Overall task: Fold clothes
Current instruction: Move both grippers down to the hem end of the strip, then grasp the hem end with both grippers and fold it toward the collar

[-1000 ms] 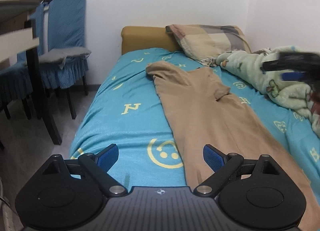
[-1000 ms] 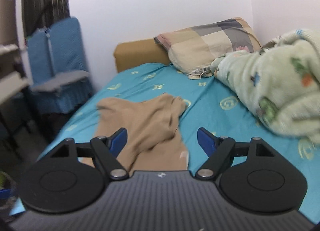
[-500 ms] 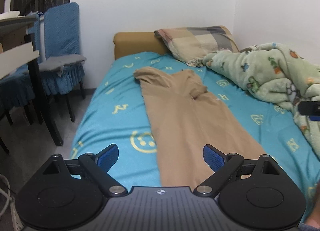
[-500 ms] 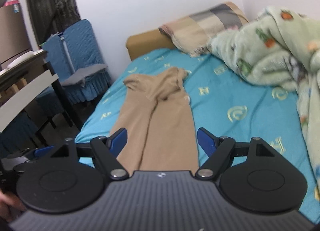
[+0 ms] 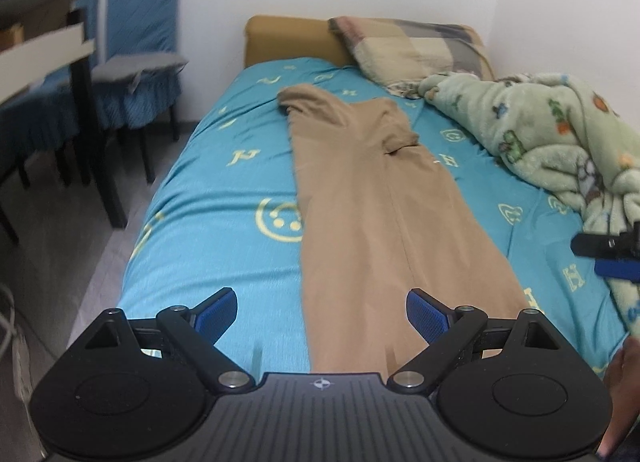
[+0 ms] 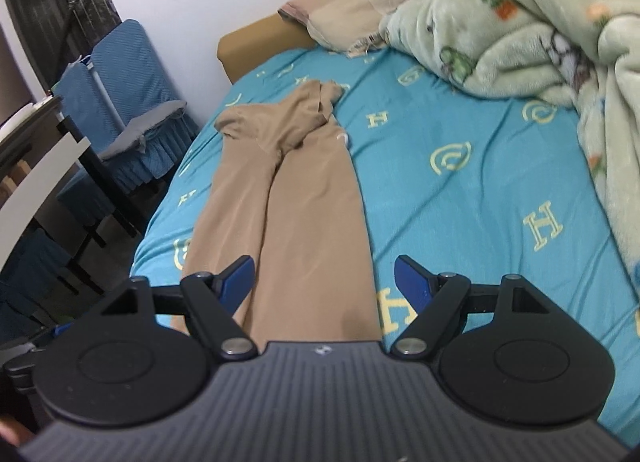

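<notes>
1. The trousers (image 5: 372,197) are tan and lie stretched along the bed (image 5: 224,197), which has a turquoise sheet with yellow signs. In the left wrist view they run from about 12 o'clock down to 6 o'clock, with the bunched waist part at the far end.
2. The left tool (image 5: 320,312) is wide open and holds nothing. Its blue pads (image 5: 218,312) are above the near end of the bed; the right pad is over the trousers, the left one over bare sheet.
3. The right tool (image 6: 324,282) is also wide open and empty. In its own view the near end of the trousers lies between the two fingers, the left pad over the cloth, the right pad over the sheet.
4. In the left wrist view a part of the right tool shows at 3 o'clock, near the blanket (image 5: 560,133).
5. The blanket is pale green with small animal pictures and lies heaped on the right side of the bed, apart from the trousers.
6. A pillow (image 5: 412,49) with beige and grey squares leans at the head of the bed, at 12 to 1 o'clock, just beside the blanket.
7. A chair (image 5: 136,45) with blue cover stands on the floor at 10 o'clock, beside a dark table (image 5: 40,1).
</notes>
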Action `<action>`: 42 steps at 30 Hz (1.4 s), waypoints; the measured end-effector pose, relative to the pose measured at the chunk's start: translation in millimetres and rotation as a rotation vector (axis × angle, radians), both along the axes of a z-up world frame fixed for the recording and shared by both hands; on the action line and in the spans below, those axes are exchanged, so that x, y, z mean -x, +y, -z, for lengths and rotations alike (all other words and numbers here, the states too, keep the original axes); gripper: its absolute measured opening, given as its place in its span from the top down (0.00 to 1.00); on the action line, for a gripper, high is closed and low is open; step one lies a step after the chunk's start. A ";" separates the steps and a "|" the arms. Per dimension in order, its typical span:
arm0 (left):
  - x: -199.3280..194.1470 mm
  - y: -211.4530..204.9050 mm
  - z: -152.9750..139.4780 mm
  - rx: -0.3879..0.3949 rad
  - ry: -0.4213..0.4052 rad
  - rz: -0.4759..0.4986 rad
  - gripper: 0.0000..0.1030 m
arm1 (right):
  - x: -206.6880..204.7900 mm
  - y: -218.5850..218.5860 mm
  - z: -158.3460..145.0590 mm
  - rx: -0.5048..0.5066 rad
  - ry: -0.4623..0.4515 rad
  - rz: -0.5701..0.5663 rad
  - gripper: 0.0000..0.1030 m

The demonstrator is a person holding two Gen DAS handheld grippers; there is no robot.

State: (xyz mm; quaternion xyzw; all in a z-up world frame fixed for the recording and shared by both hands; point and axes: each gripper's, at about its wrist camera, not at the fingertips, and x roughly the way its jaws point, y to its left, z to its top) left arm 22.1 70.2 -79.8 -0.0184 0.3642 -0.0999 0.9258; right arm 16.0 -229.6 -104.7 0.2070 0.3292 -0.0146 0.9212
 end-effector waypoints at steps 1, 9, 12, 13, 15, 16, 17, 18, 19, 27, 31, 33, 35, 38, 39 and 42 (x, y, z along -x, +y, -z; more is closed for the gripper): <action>0.2 3.3 0.2 0.000 0.008 -0.027 0.10 | 0.5 -1.3 1.3 -0.015 0.006 0.002 0.24; -3.7 22.5 1.5 0.084 0.098 -0.121 0.10 | 1.7 -11.3 14.3 -0.158 0.066 0.007 0.24; -5.8 19.9 2.9 0.087 0.137 -0.135 0.10 | 1.9 -11.9 17.1 -0.182 0.080 0.002 0.24; -6.4 18.5 3.5 0.088 0.148 -0.142 0.10 | 2.0 -12.1 17.9 -0.190 0.085 0.000 0.24; -7.1 16.3 3.7 0.095 0.164 -0.156 0.10 | 3.3 -13.3 18.1 -0.197 0.084 -0.003 0.24; -7.1 15.8 3.3 0.098 0.169 -0.162 0.10 | 3.8 -14.3 19.2 -0.213 0.085 -0.007 0.24; -7.3 15.3 2.9 0.102 0.173 -0.165 0.10 | 4.2 -15.3 20.3 -0.230 0.087 -0.011 0.23; -7.6 14.7 2.6 0.110 0.177 -0.166 0.10 | 4.7 -16.4 21.5 -0.248 0.088 -0.015 0.23; -7.9 14.3 2.5 0.118 0.183 -0.165 0.10 | 4.3 -19.7 24.3 -0.293 0.092 -0.025 0.23; -14.8 11.7 16.3 0.182 0.295 -0.178 0.10 | 5.8 -37.8 57.8 -0.569 0.219 0.037 0.22; -20.1 14.9 28.9 0.232 0.360 -0.188 0.12 | 3.9 -36.3 68.6 -0.558 0.295 0.073 0.26; -22.8 16.6 34.3 0.248 0.385 -0.193 0.12 | 3.0 -34.6 72.2 -0.529 0.311 0.095 0.31; -25.6 19.0 42.8 0.293 0.429 -0.200 0.13 | 2.1 -33.1 74.5 -0.500 0.313 0.108 0.31; -28.4 22.6 58.0 0.387 0.509 -0.208 0.17 | 1.1 -26.5 73.1 -0.426 0.307 0.124 0.35; -27.9 23.0 59.7 0.401 0.514 -0.210 0.17 | -0.4 -26.5 75.7 -0.419 0.318 0.127 0.35; -26.1 22.1 60.8 0.422 0.518 -0.209 0.19 | -3.9 -27.5 83.0 -0.414 0.346 0.134 0.35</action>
